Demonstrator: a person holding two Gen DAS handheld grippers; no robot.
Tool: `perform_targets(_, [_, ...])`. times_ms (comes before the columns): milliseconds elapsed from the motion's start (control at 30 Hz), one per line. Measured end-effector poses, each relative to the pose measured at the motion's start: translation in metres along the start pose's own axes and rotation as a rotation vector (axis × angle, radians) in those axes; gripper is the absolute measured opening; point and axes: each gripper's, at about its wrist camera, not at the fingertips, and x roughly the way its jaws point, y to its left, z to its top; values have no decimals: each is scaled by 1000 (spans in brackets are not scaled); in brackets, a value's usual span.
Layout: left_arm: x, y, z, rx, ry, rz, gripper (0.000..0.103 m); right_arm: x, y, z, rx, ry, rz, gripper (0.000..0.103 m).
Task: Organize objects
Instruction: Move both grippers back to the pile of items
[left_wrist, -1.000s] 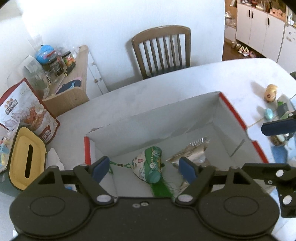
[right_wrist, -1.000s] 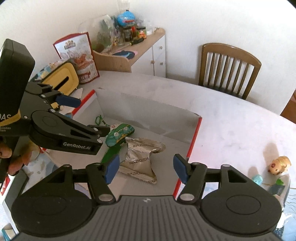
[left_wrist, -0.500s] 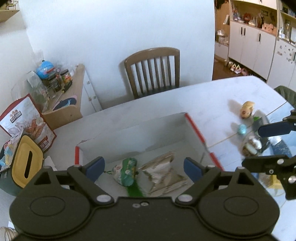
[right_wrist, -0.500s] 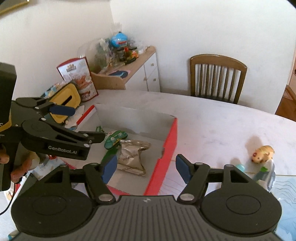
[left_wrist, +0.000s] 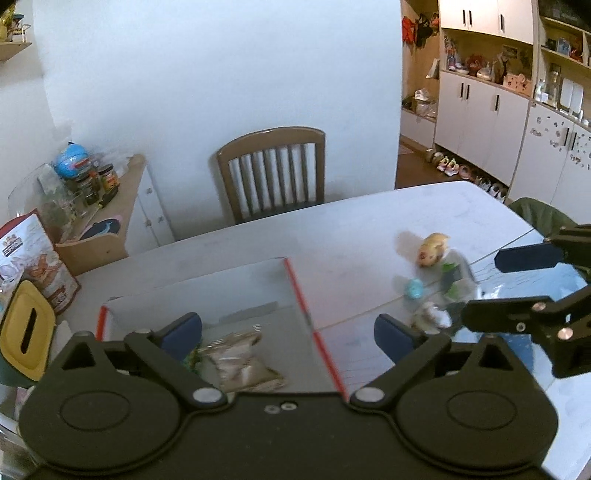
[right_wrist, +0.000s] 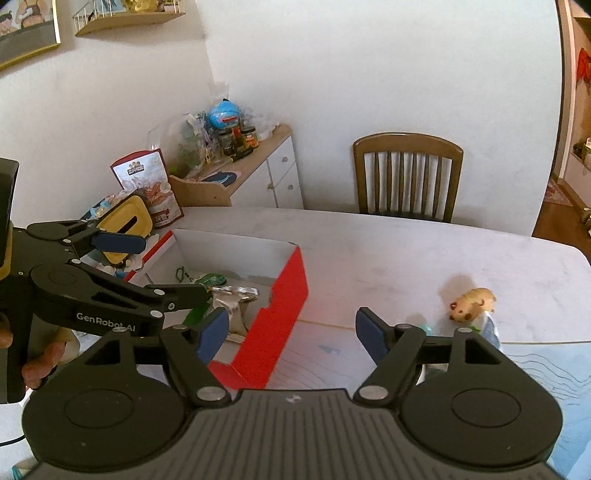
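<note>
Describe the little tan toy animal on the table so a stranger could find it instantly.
Start at the red-sided cardboard box on the pale table, then look right across the bare tabletop to a small cluster of trinkets. The toy animal is the farthest of them, toward the wooden chair: tan, rounded, with brown spots, unlike the turquoise piece beside it.

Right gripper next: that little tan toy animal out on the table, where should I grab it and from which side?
Take the toy animal across its rounded body, not the head, descending from above. It lies on the table with its head toward the box, a bare tabletop behind it and small items crowding its near side. The right gripper is open and empty, so turn the jaws across the body.
</note>
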Motion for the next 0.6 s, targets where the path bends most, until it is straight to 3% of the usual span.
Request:
perform_targets(433, [9, -73, -12, -9, -2, -27, 103, -31, -81, -44, 11, -30, -34, 85])
perform_targets(600, [23, -98, -23, -22, 27, -68, 103, -31, -118, -66, 20, 7, -91, 85])
